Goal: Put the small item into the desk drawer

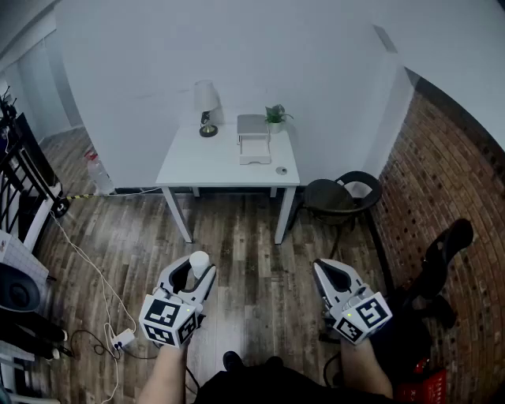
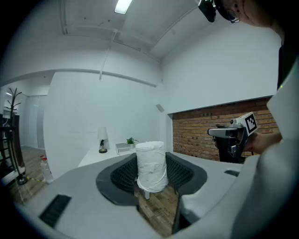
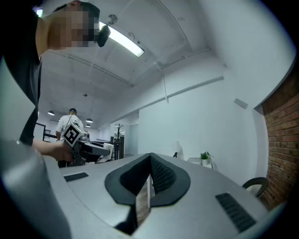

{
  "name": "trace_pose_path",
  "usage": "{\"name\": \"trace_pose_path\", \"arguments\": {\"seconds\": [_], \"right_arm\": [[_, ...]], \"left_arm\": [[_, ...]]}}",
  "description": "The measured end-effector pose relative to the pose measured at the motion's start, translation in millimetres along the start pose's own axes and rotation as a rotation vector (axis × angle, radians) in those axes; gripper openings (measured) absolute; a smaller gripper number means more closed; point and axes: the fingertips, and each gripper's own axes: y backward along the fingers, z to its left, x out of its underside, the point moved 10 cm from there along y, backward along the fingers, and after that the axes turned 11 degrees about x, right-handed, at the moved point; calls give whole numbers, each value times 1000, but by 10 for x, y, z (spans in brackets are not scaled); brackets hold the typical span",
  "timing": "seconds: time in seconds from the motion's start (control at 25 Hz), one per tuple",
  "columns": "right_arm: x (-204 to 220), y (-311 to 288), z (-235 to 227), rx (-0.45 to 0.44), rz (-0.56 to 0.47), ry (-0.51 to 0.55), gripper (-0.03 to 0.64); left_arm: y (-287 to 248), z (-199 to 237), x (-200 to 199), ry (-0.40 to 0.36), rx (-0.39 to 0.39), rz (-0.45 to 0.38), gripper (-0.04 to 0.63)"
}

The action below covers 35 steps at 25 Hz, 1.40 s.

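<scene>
Well short of the white desk (image 1: 207,164), the left gripper (image 1: 200,267) pinches the small white wrapped roll (image 2: 151,164) upright, the right gripper (image 3: 148,179) pressed together empty; a jolt while walking over might slip the smooth roll free.

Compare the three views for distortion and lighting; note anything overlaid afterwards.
Head view: fisheye curves the brick wall, light soft, even. Left gripper view: dark corners, ceiling lamp glaring. Right gripper view: strip light bright, mosaic patch overlaid top left.
</scene>
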Motion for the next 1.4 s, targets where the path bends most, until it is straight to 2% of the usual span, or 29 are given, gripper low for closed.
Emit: {"name": "trace_pose_path", "arguments": {"seconds": [0.44,0.52,0.68,1.08,1.28,1.4], "right_arm": [[44,-44,5,3,18,-9,3],[56,-79,34,-18,19,-25,3],[81,-181,118,-122,22,-114,3],[160,-403,461,-123,18,-157,3],[278,-549,766,-160,46,-171,3],[346,-648,788,-183,84,-165,3]], "left_arm": [[-90,55,23,0,15,-3,195],[-98,94,43,4,19,-6,195],[-111,203,39,8,30,-14,195],[243,528,94,-15,43,-21,196],[468,738,207,6,32,-11,195],[491,829,265,25,22,-13,196]]}}
